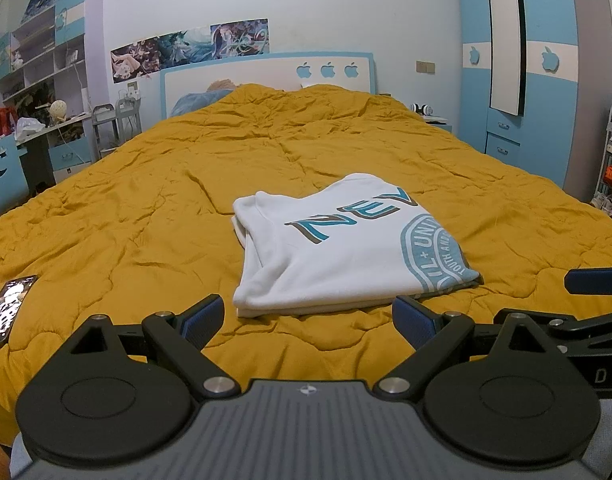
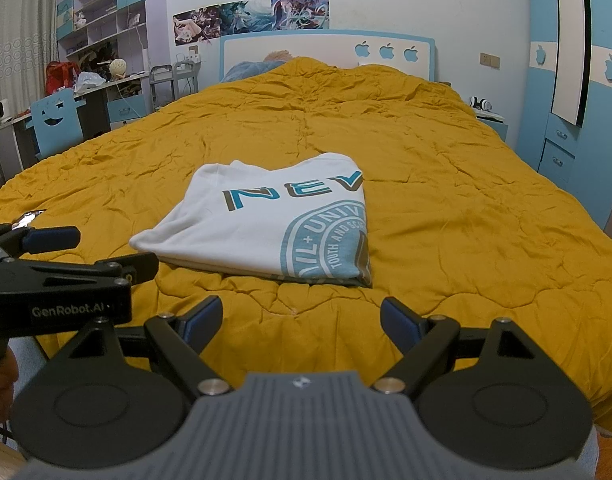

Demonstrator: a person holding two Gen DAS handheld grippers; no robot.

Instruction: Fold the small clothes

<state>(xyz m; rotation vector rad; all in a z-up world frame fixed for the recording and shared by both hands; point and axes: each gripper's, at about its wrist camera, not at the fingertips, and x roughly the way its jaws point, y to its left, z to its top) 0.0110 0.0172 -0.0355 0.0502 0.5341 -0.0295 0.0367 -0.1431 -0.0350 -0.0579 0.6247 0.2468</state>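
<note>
Both wrist views face headboard (image 1: 266, 76) (shared bed (image 2: 446, 200)).

Mustard quilted bed (image 1: 186, 184), blue-white headboard (image 1: 266, 76), wardrobe (image 1: 546, 80), cluttered desk (image 2: 98, 92)

A home bedroom: a wide bed under a mustard quilt (image 1: 186, 184), with a white and blue headboard (image 1: 266, 76) bearing apple cut-outs; anime posters (image 1: 190, 48) on the wall above; a matching blue wardrobe (image 1: 546, 92); and a cluttered desk (image 2: 94, 100) with open shelving (image 1: 38, 52).
</note>
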